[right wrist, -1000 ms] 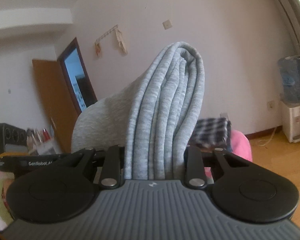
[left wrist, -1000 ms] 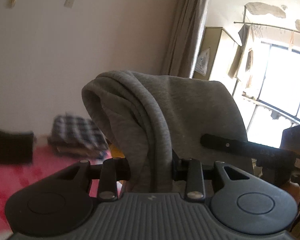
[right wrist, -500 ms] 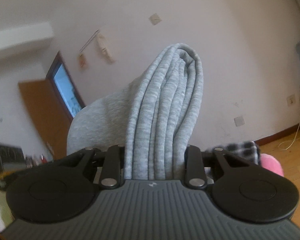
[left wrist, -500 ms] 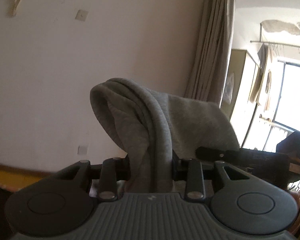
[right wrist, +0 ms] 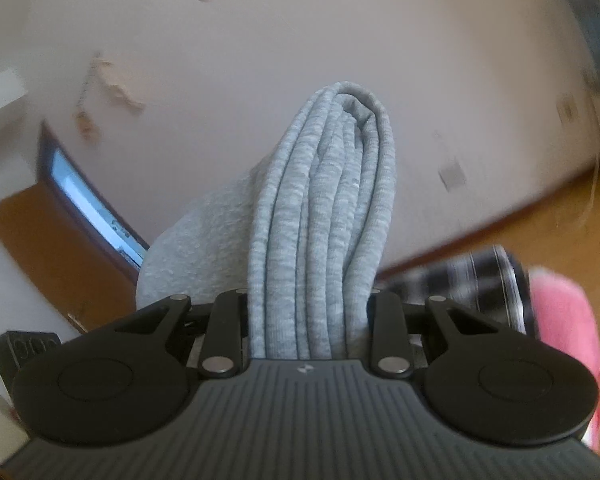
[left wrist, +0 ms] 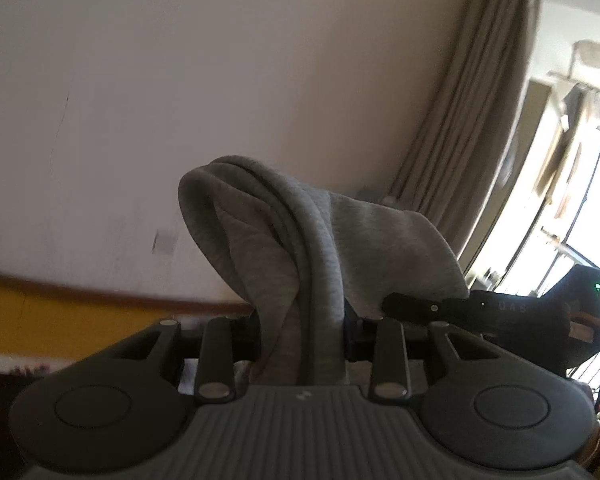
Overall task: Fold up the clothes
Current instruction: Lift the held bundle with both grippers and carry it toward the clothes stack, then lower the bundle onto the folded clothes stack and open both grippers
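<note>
From the left wrist camera, your left gripper (left wrist: 300,344) is clamped on a bunched fold of the thick grey knitted garment (left wrist: 284,248). The cloth fills the gap between the two black fingers, rises above them in a rounded hump, and drapes off to the right, where it spreads into a flatter sheet. At the right edge of that sheet you can see the black body of the other gripper (left wrist: 500,312) with a small green light on it, close beside the cloth. Behind the garment stands a plain pale wall (left wrist: 220,100) with a brown skirting board (left wrist: 100,292) along its foot and a yellowish floor below that. A beige curtain (left wrist: 472,120) hangs at the right, next to a bright window (left wrist: 572,200). The background is somewhat smeared.

From the right wrist camera, your right gripper (right wrist: 308,324) is likewise closed on the same grey garment, here seen as several stacked layers packed upright between the fingers, their ridged edges running up to a folded peak. More of the cloth falls away to the left behind the left finger. Beyond it you have the pale wall, an orange-brown wooden door (right wrist: 52,248) at the left, and a wooden floor (right wrist: 560,224) at the right. Low on the right lies a black-and-white checked cloth (right wrist: 472,280) resting against a pink surface (right wrist: 564,320). This background is blurred too.
</note>
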`<state>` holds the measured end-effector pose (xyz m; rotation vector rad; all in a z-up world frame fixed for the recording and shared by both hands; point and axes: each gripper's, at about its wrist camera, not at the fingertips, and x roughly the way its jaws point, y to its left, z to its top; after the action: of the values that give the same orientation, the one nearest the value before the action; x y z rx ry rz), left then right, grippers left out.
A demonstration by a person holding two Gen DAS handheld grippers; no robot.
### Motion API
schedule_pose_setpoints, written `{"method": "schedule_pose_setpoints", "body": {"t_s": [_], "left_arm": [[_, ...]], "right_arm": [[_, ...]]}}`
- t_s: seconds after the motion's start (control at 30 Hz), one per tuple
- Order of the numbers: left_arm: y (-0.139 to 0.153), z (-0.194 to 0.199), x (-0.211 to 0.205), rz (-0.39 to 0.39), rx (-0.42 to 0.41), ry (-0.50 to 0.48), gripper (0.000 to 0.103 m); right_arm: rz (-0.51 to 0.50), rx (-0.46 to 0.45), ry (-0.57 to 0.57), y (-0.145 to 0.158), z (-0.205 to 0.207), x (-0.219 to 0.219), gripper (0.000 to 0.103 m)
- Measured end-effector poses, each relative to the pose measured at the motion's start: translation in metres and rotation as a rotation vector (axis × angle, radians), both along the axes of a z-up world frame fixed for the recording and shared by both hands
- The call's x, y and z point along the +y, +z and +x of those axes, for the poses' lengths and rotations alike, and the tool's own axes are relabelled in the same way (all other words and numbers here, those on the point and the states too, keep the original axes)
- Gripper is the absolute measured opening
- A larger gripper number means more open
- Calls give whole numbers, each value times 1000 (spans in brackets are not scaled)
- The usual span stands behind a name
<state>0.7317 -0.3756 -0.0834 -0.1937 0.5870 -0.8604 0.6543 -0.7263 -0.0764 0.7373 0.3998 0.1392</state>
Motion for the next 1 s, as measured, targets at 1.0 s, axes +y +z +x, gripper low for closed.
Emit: {"method": "schedule_pose_setpoints", "body": {"t_s": [1.0], "left_arm": [[-65, 87, -56, 131, -83, -59, 59]], "right_arm": [[-67, 144, -16, -84, 72, -70, 44]]}}
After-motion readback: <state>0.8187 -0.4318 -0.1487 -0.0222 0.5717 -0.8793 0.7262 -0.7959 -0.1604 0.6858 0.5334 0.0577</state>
